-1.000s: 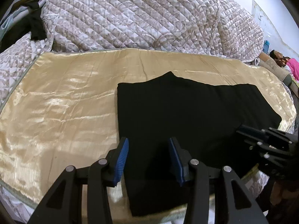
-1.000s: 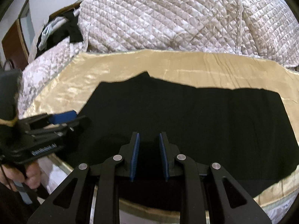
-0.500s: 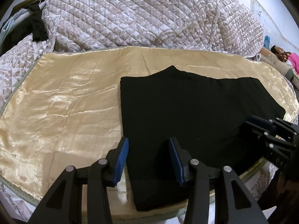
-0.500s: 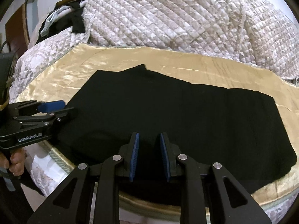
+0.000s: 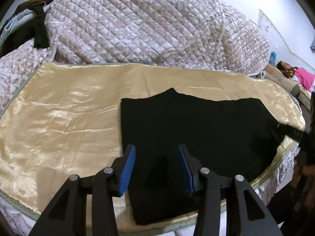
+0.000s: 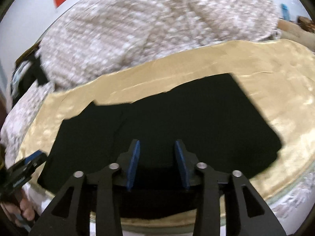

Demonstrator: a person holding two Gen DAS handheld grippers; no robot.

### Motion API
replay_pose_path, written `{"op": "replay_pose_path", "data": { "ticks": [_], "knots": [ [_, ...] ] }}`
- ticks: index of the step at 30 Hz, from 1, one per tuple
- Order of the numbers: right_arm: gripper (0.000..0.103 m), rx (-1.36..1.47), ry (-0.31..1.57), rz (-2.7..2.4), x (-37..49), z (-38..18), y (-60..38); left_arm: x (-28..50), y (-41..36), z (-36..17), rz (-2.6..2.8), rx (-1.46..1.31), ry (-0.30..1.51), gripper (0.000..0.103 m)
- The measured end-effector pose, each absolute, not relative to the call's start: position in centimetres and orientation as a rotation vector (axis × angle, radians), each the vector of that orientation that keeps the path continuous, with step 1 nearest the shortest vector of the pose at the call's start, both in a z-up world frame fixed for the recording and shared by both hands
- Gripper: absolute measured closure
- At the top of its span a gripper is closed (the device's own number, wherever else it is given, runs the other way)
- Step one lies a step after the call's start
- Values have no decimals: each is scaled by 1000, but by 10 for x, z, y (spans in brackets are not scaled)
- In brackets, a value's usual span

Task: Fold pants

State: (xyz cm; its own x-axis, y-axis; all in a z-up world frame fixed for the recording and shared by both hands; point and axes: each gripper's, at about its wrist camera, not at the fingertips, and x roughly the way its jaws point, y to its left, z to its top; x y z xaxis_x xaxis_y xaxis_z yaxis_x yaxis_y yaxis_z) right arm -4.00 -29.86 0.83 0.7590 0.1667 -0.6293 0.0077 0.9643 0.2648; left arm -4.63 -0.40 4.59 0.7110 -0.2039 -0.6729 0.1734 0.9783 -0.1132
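Note:
The black pants [image 5: 196,125] lie flat and folded on a gold satin sheet [image 5: 65,118] on the bed. They also show in the right wrist view [image 6: 177,118]. My left gripper [image 5: 156,157] is open and empty, above the pants' near left corner. My right gripper [image 6: 157,153] is open and empty, above the pants' near edge. The left gripper shows at the left edge of the right wrist view [image 6: 29,162]; the right gripper is a dark blur at the right edge of the left wrist view [image 5: 283,131].
A quilted bedspread [image 5: 147,29] is heaped along the back of the bed. Dark clothes [image 5: 37,29] hang at the far left. A person in pink [image 5: 303,76] lies at the far right. The bed's front edge [image 5: 177,228] runs just below the grippers.
My right gripper has opened wider and swung, so its view is blurred and tilted. My left gripper has drawn back a little from the pants and stays open.

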Motion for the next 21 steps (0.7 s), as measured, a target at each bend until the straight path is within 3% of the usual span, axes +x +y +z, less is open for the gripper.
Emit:
{"op": "replay_pose_path", "data": {
  "ticks": [7,11,21],
  "knots": [
    [51,477,577,-166,-54,24,-377,-43,-4,42,-207,-52,776,56],
    [51,709,622,-226,-61,-1,-412,-44,-6,40,-219,-43,781,56],
    [51,830,643,-239,-93,-19,-400,-42,-7,35,-207,-37,798,56]
  ]
}}
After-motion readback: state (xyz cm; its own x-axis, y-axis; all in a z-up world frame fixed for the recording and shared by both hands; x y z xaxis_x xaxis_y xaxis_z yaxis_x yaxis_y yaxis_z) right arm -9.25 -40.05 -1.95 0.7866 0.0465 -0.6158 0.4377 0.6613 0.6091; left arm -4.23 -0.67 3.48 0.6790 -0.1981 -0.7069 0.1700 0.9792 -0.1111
